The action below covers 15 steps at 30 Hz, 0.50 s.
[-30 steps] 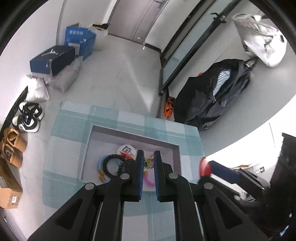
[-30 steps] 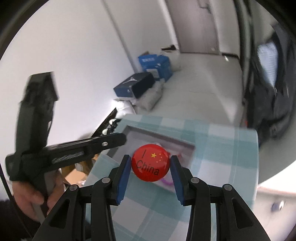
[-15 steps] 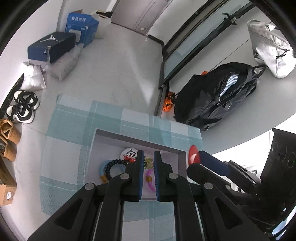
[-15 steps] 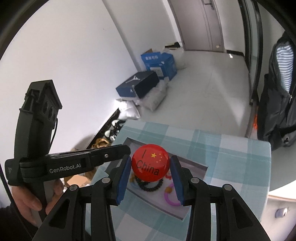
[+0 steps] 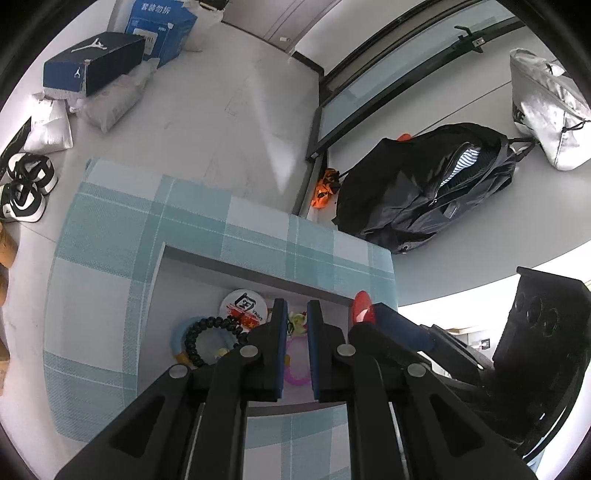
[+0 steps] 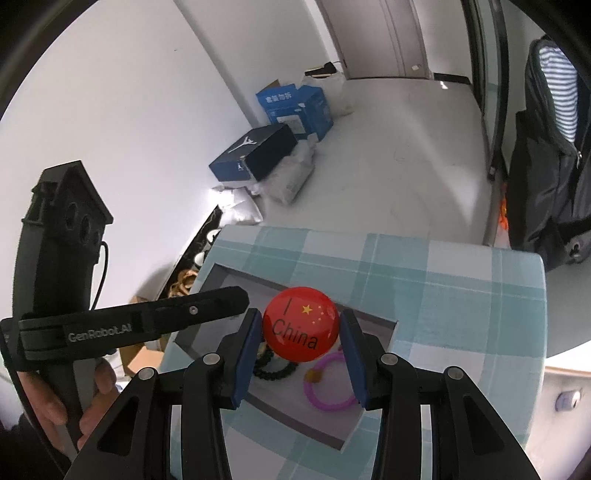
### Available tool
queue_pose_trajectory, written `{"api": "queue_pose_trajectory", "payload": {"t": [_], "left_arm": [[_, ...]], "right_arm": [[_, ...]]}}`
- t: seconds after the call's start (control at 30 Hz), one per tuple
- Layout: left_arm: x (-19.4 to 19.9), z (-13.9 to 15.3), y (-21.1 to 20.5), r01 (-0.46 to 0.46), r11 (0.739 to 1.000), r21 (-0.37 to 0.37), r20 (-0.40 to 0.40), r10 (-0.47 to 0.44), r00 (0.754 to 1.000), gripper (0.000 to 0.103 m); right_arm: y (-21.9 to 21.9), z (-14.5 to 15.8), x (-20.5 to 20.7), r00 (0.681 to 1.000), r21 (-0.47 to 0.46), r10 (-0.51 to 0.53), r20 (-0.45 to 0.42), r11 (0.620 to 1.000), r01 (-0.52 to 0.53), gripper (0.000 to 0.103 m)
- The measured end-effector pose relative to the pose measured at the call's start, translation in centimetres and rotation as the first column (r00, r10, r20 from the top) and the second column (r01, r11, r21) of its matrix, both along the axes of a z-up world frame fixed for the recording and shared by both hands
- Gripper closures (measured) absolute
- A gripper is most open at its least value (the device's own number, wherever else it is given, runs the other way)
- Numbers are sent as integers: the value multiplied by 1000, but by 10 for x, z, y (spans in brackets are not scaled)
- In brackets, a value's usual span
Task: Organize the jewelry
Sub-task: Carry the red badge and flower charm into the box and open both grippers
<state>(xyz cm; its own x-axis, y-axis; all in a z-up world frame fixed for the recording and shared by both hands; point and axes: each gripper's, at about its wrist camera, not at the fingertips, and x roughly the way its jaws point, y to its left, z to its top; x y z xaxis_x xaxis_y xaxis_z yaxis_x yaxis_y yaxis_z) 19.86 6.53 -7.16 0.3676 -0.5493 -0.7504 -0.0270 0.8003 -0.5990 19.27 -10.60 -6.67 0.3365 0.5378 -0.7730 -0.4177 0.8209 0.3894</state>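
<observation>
A grey tray (image 5: 162, 291) sits on the teal checked tablecloth (image 5: 110, 240). In it lie a white badge (image 5: 242, 304), a black bead bracelet (image 5: 201, 334), a light blue ring (image 5: 178, 338) and a pink ring (image 5: 295, 373). My left gripper (image 5: 295, 312) hovers shut over the tray's near side with nothing between its fingers. My right gripper (image 6: 301, 332) is shut on a red "I China" badge (image 6: 301, 328), held just above the tray (image 6: 369, 417). The pink ring (image 6: 328, 386) and the bracelet (image 6: 275, 369) lie below it. The left gripper (image 6: 238, 301) is to its left.
The table's far and right edges drop to the floor. On the floor stand a dark shoe box (image 5: 92, 62), a blue carton (image 5: 159, 22), sneakers (image 5: 26, 184), a black backpack (image 5: 424, 192) and a silver bag (image 5: 546, 110). A hand (image 6: 55, 402) holds the left gripper's handle.
Both grippers have sunk toward the tray, which now looks larger and nearer. The red badge stays clamped in the right gripper, and the left stays shut.
</observation>
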Motion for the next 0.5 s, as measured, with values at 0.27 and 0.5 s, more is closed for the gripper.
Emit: {"api": "queue_pose_trajectory", "payload": {"t": [0.27, 0.5], "left_arm": [[-5, 1, 9, -36, 994, 100, -10, 37, 999, 38], [-18, 17, 12, -59, 981, 187, 63, 48, 997, 38]], "right_arm": [[1, 2, -8, 1000, -29, 31, -1, 999, -31, 38], [-17, 14, -11, 999, -34, -24, 47, 999, 26, 37]]}}
